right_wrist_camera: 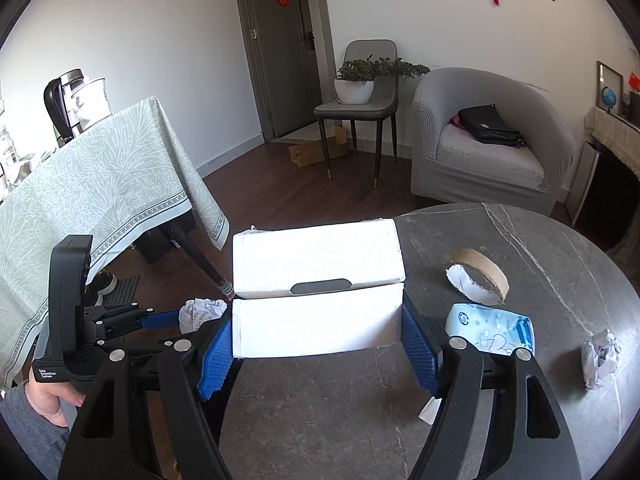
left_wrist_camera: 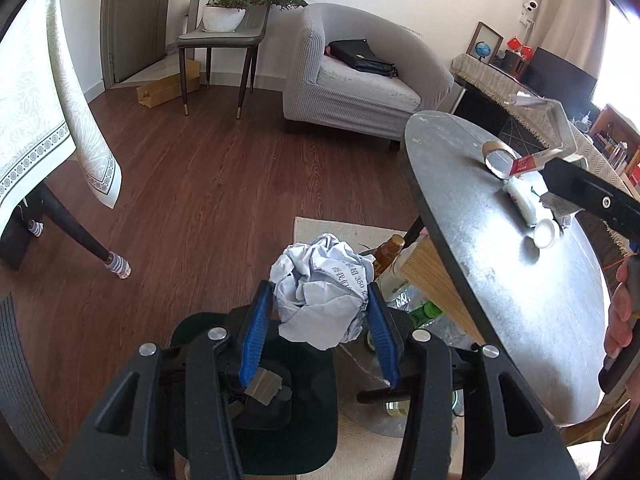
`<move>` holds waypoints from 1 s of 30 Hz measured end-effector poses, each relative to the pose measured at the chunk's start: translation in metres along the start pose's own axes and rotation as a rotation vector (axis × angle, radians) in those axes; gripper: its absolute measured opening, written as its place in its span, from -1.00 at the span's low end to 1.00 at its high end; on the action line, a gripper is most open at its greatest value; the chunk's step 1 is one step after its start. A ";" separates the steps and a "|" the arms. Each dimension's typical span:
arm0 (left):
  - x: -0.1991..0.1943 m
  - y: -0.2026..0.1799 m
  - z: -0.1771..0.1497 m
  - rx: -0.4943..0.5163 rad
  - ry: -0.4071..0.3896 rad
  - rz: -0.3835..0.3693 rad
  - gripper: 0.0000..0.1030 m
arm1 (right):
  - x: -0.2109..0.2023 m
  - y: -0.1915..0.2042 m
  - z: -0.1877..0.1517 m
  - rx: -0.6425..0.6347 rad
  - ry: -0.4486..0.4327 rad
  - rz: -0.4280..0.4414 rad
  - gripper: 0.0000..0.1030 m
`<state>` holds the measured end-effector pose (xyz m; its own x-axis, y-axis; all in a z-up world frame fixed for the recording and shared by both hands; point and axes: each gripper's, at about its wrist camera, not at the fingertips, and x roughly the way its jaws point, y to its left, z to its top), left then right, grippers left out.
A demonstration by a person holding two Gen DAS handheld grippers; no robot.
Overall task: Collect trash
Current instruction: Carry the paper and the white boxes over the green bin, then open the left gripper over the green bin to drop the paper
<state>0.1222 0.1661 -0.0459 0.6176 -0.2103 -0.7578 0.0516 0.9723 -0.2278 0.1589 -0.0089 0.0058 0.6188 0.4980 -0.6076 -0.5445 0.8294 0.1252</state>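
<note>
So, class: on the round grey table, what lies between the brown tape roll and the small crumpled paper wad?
In the right wrist view, a blue-and-white tissue pack lies between tape roll and wad.

- Crumpled paper (left_wrist_camera: 324, 292) sits between the left hand-held gripper (left_wrist_camera: 320, 320) fingers, above the bin (left_wrist_camera: 304, 376).
- Right hand-held gripper (right_wrist_camera: 320, 340) spans a box (right_wrist_camera: 316, 292); tape roll (right_wrist_camera: 478, 276) and tissue pack (right_wrist_camera: 492, 330) lie to its right on the table (right_wrist_camera: 400, 420).

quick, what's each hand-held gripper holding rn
left hand-held gripper: shut on crumpled paper ball
right hand-held gripper: shut on white box
</note>
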 end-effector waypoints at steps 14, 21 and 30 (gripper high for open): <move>0.034 0.039 -0.047 -0.013 0.174 0.071 -0.02 | 0.037 0.058 0.003 -0.066 0.058 0.097 0.44; 0.043 0.049 -0.063 0.005 0.228 0.070 0.18 | 0.056 0.083 0.000 -0.097 0.101 0.119 0.44; 0.017 0.069 -0.060 -0.014 0.187 0.087 0.21 | 0.079 0.098 -0.008 -0.136 0.156 0.106 0.44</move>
<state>0.0897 0.2236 -0.1112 0.4626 -0.1420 -0.8751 -0.0075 0.9864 -0.1640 0.1503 0.1100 -0.0361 0.4650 0.5267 -0.7116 -0.6796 0.7275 0.0944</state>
